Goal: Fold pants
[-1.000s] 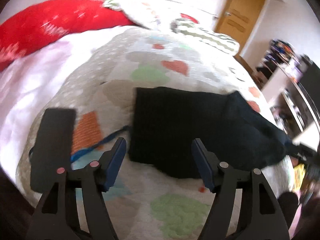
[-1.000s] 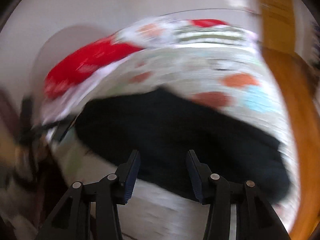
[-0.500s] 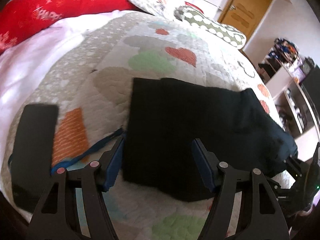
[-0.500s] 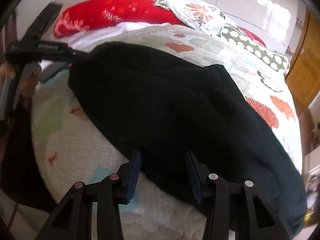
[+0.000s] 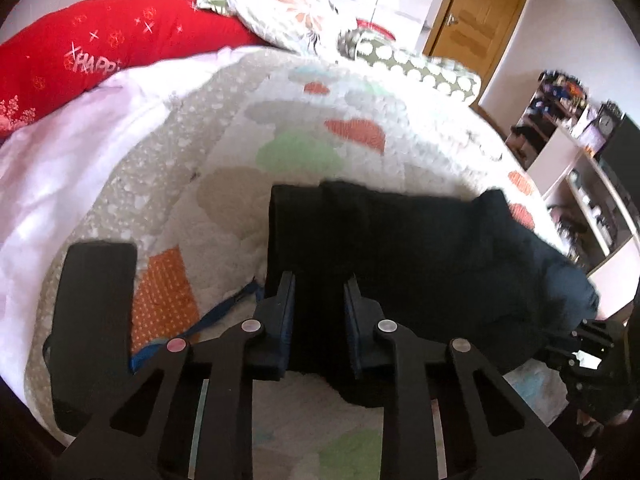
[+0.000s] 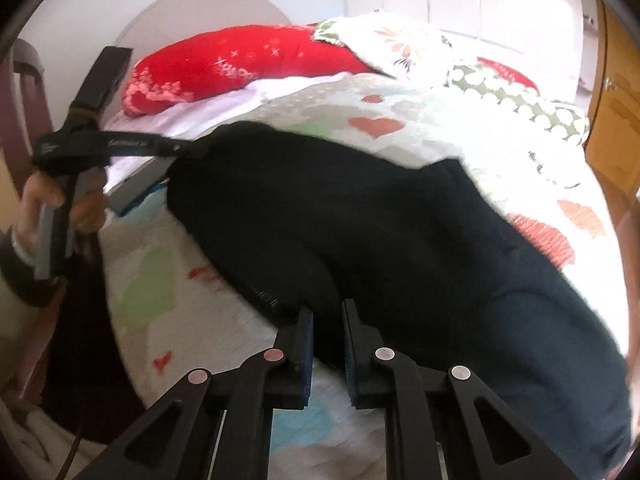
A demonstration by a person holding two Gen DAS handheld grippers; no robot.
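Note:
Dark navy pants [image 5: 420, 248] lie folded lengthwise across a patterned quilt [image 5: 304, 152] on a bed. My left gripper [image 5: 318, 300] is shut on the near edge of the pants at their left end. My right gripper [image 6: 326, 320] is shut on the near edge of the pants [image 6: 360, 220] at the other end. The left gripper also shows in the right wrist view [image 6: 188, 150], gripping the far end of the pants. The right gripper shows at the lower right of the left wrist view [image 5: 584, 336].
A black flat object [image 5: 92, 320] and a blue strap [image 5: 216, 312] lie on the quilt left of the pants. Red pillow [image 5: 100, 52] and patterned pillows [image 5: 408, 60] lie at the bed's head. A wooden door [image 5: 476, 4] and shelves [image 5: 580, 184] stand to the right.
Both grippers have closed from open onto the near edge of the pants. The left gripper moved forward onto the cloth.

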